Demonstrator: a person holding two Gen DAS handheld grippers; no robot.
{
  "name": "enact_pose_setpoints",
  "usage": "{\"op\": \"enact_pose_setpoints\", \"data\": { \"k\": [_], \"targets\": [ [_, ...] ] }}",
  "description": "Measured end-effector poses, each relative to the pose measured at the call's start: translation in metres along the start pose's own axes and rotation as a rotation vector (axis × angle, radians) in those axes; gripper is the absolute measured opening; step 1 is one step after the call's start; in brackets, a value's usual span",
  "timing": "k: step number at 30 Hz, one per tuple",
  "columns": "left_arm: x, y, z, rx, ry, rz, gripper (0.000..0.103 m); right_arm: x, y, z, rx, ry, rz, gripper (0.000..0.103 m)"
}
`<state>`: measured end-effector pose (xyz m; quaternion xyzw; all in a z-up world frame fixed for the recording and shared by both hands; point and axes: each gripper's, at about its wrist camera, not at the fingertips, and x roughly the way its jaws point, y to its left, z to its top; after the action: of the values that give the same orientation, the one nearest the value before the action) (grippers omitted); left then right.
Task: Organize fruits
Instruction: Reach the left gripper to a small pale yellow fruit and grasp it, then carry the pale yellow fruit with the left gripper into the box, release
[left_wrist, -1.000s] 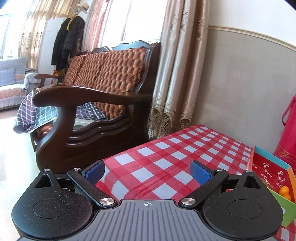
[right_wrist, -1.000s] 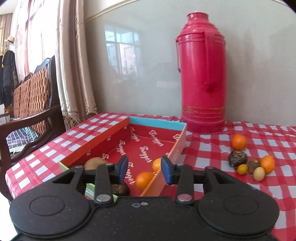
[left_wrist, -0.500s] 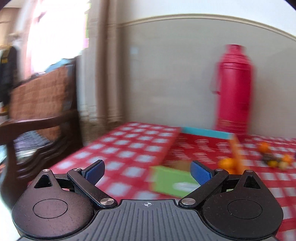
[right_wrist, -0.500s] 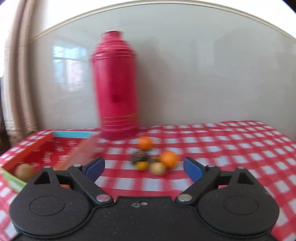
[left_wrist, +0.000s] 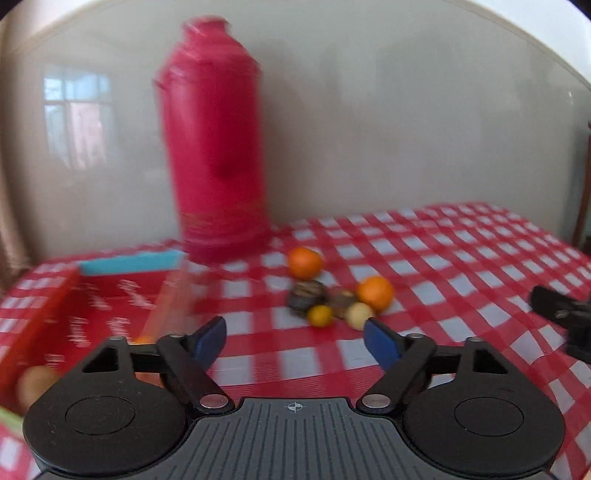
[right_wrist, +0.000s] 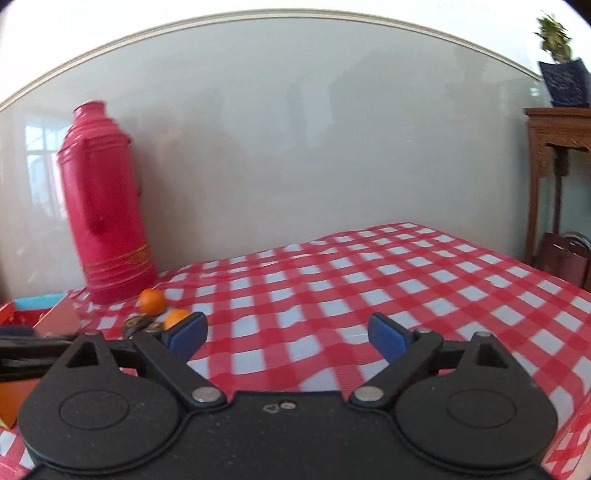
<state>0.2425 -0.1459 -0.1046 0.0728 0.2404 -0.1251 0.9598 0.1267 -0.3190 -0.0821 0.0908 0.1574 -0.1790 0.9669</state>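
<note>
A small heap of fruit lies on the red checked tablecloth: two oranges (left_wrist: 304, 262) (left_wrist: 375, 292), two dark brown fruits (left_wrist: 307, 293), a small yellow one (left_wrist: 320, 315) and a pale one (left_wrist: 358, 315). My left gripper (left_wrist: 294, 339) is open and empty, just short of the heap. A red box (left_wrist: 110, 306) at the left holds a brown fruit (left_wrist: 35, 382) and an orange. My right gripper (right_wrist: 287, 334) is open and empty over bare cloth; the oranges (right_wrist: 152, 301) lie to its left.
A tall red thermos (left_wrist: 216, 147) stands against the wall behind the box and also shows in the right wrist view (right_wrist: 105, 229). The right gripper's edge shows at the far right of the left wrist view (left_wrist: 565, 314). A wooden stand (right_wrist: 554, 147) with a plant is beyond the table's right edge.
Both grippers have swung to the right, away from the chair and box. The right gripper has gone from nearly closed to wide open. The left now faces the fruit heap.
</note>
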Motion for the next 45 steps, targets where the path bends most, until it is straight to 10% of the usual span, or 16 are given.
{"op": "enact_pose_setpoints", "data": {
  "k": [17,31,45],
  "targets": [
    [0.086,-0.054,0.0,0.02,0.124,-0.047,0.026,0.0,-0.04,0.003,0.076,-0.006,0.002,0.088],
    [0.059,-0.037,0.01,-0.003,0.041,-0.001,0.026,0.0,-0.028,0.002,0.056,-0.004,0.031,0.088],
    [-0.005,0.086,-0.002,-0.122,-0.008,0.284,0.026,0.005,0.025,-0.009,-0.065,0.02,0.107,0.088]
  ]
}}
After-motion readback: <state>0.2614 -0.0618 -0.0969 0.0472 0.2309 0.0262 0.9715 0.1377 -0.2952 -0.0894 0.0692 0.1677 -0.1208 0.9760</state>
